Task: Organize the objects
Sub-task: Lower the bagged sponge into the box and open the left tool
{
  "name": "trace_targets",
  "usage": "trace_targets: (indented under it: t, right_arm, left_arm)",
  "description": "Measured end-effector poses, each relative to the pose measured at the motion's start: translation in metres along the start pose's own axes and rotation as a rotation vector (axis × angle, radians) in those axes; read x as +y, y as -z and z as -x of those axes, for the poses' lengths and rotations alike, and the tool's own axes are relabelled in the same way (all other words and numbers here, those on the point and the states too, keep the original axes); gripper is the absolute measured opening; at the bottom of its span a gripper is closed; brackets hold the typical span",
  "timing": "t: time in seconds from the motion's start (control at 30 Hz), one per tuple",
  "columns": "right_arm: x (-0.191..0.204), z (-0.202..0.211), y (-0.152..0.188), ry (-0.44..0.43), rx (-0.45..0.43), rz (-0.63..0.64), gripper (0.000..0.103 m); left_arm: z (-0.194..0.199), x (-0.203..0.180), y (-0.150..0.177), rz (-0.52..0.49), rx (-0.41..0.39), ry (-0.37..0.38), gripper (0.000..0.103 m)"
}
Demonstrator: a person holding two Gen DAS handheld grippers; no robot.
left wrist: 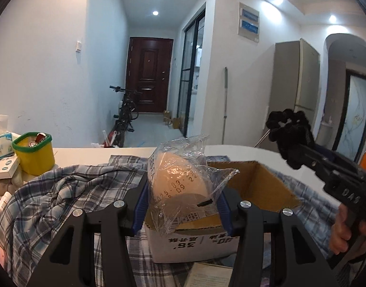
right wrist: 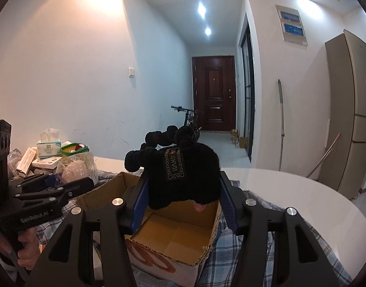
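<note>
one white table (right wrist: 290,191) carries everything, and one plaid cloth (left wrist: 63,191) lies rumpled over its middle. on that cloth sits the landmark — one open cardboard box (right wrist: 173,234), flaps up, its brown floor bare.

two grippers hover at the box. the left gripper (left wrist: 183,191) sits at the box's near wall with its blue pads pinched on one clear plastic bag (left wrist: 183,167) that holds a single round tan piece; the bag stands above the box's near edge, its crumpled top rising over the opening and hiding much of the inside from the left wrist view. the right gripper (right wrist: 183,186) is clamped on one black knitted piece (right wrist: 183,174) with a dark "hand" label and a bumpy knitted strap; it hangs over the box's far half, its lower edge just above the opening, and blocks the far wall in the right wrist view. in the left wrist view the same black piece shows to the right of the box, raised above the table. one hand (left wrist: 343,234) shows on the right gripper's grip.

left of the box, past the cloth, is a pile of small things: one yellow tub with a green rim (left wrist: 34,153), one tissue box (right wrist: 48,149) and a few flat cartons.

beyond the box, against the walls: one tall fridge (right wrist: 350,110), one brown door (left wrist: 148,74) and one bicycle (left wrist: 125,112).
</note>
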State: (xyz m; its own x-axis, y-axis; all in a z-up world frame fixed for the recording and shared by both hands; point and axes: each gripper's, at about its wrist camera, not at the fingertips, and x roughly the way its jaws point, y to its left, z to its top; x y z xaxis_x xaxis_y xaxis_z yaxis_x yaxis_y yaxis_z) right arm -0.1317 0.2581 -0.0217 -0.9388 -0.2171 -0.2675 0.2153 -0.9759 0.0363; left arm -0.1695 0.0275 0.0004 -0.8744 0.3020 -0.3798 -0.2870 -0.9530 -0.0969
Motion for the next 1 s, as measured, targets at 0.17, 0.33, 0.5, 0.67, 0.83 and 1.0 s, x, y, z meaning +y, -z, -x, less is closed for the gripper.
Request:
trace_targets:
  t: [0.17,0.33,0.5,0.67,0.83,1.0]
  right_arm:
    - [-0.009,-0.003,0.001,0.004,0.003,-0.002,0.053]
    - [-0.008,-0.006,0.001,0.010,0.006,0.021,0.054]
    - [-0.003,-0.009,0.003,0.026,0.008,0.037,0.054]
    - [-0.007,-0.011,0.003,0.038,0.014,0.023,0.054]
    - [-0.014,-0.015,0.002,0.035,0.033,-0.007,0.054]
    - [-0.019,-0.016,0.001,0.033,0.034,-0.032,0.054]
  left_arm:
    - [-0.010,0.003,0.000,0.026,0.041,0.014,0.052]
    - [-0.019,0.002,-0.001,0.051,0.058,0.013,0.052]
    - [-0.026,-0.001,0.002,0.025,0.083,0.008,0.052]
    - [-0.030,-0.001,0.004,0.025,0.108,0.003,0.053]
    - [-0.033,-0.001,0.006,0.023,0.132,0.001,0.063]
    - [-0.021,-0.006,0.004,-0.013,0.061,-0.045,0.078]
